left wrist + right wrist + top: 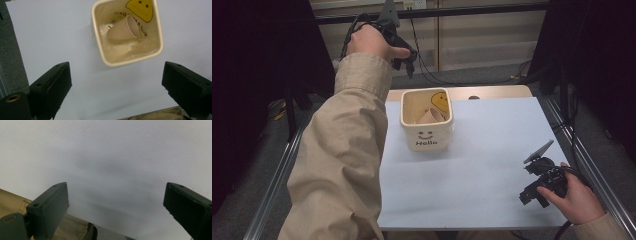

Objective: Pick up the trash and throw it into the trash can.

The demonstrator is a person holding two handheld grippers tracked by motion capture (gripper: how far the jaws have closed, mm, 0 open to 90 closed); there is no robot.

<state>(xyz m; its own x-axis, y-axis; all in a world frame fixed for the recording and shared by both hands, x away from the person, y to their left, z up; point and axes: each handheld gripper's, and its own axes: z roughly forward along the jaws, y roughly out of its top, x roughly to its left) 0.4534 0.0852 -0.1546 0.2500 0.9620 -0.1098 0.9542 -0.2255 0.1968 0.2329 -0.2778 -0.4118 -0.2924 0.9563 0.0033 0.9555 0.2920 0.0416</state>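
Observation:
A cream square bin [426,140] marked "Hello" stands on the white table sheet [492,150], a yellow smiley printed on its inner wall. Inside it a tan paper cup [123,28] lies on its side on clear plastic lining; the cup [430,117] also shows from above. My left gripper [406,57] is held high over the bin's far side, open and empty, looking down into the bin [160,37]. My right gripper [534,192] rests low near the table's front right, jaws wide apart over the bare sheet [112,157], holding nothing.
A beige sleeve [342,160] stretches along the table's left side. Metal frame rails [592,170] run along both table edges. Black curtains [257,60] flank the table, and cables [432,70] hang behind it.

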